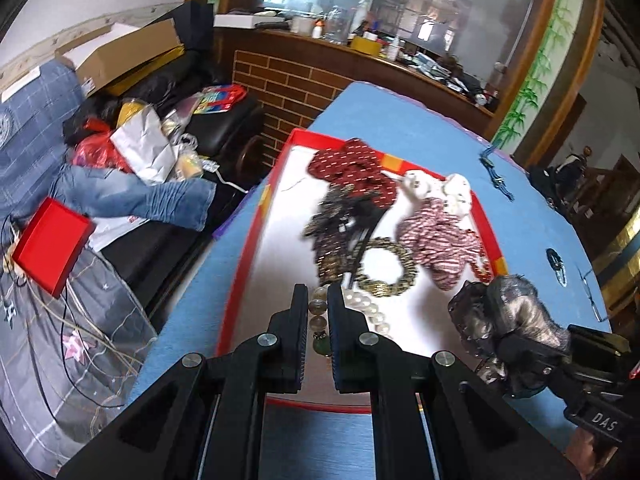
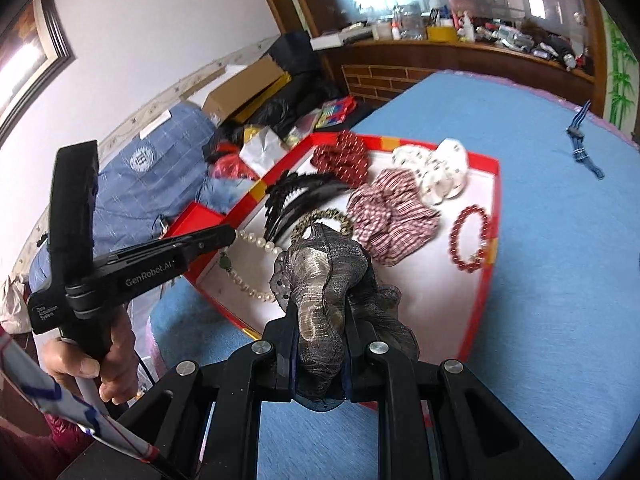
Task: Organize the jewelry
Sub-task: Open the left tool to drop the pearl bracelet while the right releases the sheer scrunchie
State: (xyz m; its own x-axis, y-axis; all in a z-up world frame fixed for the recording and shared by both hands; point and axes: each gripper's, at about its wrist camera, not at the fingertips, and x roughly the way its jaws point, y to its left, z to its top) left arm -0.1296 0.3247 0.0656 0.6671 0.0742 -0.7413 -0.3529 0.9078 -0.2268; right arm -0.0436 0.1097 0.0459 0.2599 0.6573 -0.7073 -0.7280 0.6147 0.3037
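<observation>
Item one: my right hand-held gripper (image 2: pixel 320 312), clenched on a grey-bronze metallic scrunchie (image 2: pixel 324 280), which bulges up between its fingers and hangs over the near end of the tray (image 2: pixel 486 264).

Item two: my left hand-held gripper (image 1: pixel 318 300), pinched nearly closed with no item clamped that I can see; beads of the pearl necklace (image 1: pixel 370 306) show through the narrow slit between its fingers, lying on the tray floor below. A hand (image 2: pixel 100 360) grips its handle.

Item three: red-rimmed, white-floored tray on the blue-covered bench (image 2: pixel 540 128).

Tray contents:
- dark red dotted scrunchie (image 2: pixel 344 156), far end
- white spotted scrunchie (image 2: pixel 436 172), far end, beside it
- red-and-white striped scrunchie (image 2: pixel 390 216), middle
- black toothed headbands (image 2: pixel 296 196), left side
- leopard-print ring (image 1: pixel 386 268), partly under the headbands
- red bead bracelet (image 2: pixel 470 238), right side
- pearl necklace, near left corner

Off tray: blue strap (image 2: pixel 580 140) lying on the bench, well apart.
</observation>
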